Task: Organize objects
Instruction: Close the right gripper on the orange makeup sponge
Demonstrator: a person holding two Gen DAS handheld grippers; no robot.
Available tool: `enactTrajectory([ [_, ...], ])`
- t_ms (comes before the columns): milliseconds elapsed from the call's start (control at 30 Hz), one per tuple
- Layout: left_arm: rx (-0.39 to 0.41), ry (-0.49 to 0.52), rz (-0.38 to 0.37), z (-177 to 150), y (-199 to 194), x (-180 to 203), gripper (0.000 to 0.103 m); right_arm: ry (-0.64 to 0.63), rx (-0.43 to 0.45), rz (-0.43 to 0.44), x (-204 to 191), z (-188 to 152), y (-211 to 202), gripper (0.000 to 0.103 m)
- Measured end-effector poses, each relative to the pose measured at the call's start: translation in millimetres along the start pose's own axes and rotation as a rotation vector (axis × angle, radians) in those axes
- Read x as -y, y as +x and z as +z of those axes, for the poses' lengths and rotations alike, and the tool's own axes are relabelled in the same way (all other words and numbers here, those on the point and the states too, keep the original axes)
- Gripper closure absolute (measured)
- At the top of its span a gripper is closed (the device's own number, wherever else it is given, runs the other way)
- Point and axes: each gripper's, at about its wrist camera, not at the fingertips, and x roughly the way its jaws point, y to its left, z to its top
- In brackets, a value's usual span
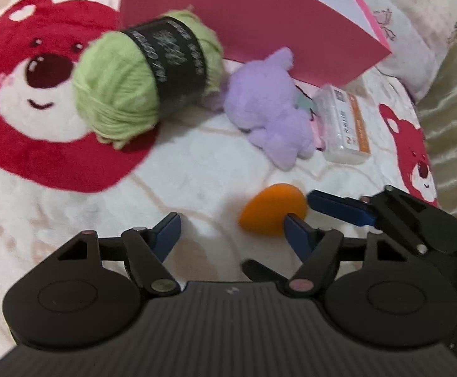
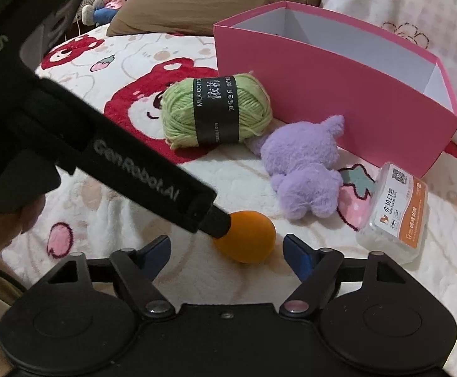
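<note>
A smooth, egg-shaped orange foam sponge (image 2: 247, 235) lies on a fleecy white bed blanket printed with red bears (image 2: 109, 194), its long axis running roughly left to right in the right wrist view, the narrower end toward the left. The left claw (image 1: 232, 231) has its blue-tipped fingers (image 1: 167, 234) spread apart, one fingertip touching the sponge (image 1: 270, 209). The right claw (image 2: 226, 253) is also apart, the sponge sitting just ahead of the gap between its fingers. Farther back rests a soft skein of pale green yarn with a black paper band (image 2: 217, 111), lying on its side with its long axis left to right, the band's lettering upright. Just beside it sprawls a fuzzy lilac plush toy (image 2: 307, 169), close against the smooth wall of an open pink cardboard box with a white inside (image 2: 338, 94). Near the plush lies a clear rectangular plastic case with an orange-and-white label (image 2: 394, 213), flat on the blanket, tilted diagonally
</note>
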Motion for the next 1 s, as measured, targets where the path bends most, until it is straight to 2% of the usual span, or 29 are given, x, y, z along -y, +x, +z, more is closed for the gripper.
enactTrajectory([
  [67, 0.02, 0.027, 0.008, 0, 2, 4, 0.036, 0.012, -0.006, -0.007, 2, -2, 3, 0.029],
  [133, 0.042, 0.044, 0.001, 0, -1, 8, 0.046, 0.032, -0.02, -0.007, 4, -4, 6, 0.032],
  [200, 0.046, 0.037, -0.019, 1, 0, 6, 0.051, 0.062, -0.039, -0.013, 7, -6, 8, 0.043],
  [267, 0.033, 0.02, -0.041, 1, 2, 4, 0.053, 0.067, -0.05, -0.027, 7, -7, 10, 0.046],
  [467, 0.019, -0.008, -0.083, 0, 4, 6, 0.06, 0.086, -0.049, -0.033, 7, -8, 10, 0.045],
  [633, 0.016, 0.01, -0.11, 6, 9, 11, 0.075, 0.096, -0.046, -0.037, 8, -6, 15, 0.043],
  [700, 0.011, -0.005, -0.122, 8, 8, 10, 0.075, 0.138, -0.049, -0.041, 14, -4, 16, 0.05],
  [867, 0.005, -0.024, -0.139, 7, 3, 7, 0.075, 0.134, -0.048, -0.058, 10, 1, 11, 0.05],
  [1000, 0.004, 0.014, -0.135, 8, -4, 12, 0.075, 0.121, -0.044, -0.081, 4, 2, 7, 0.05],
])
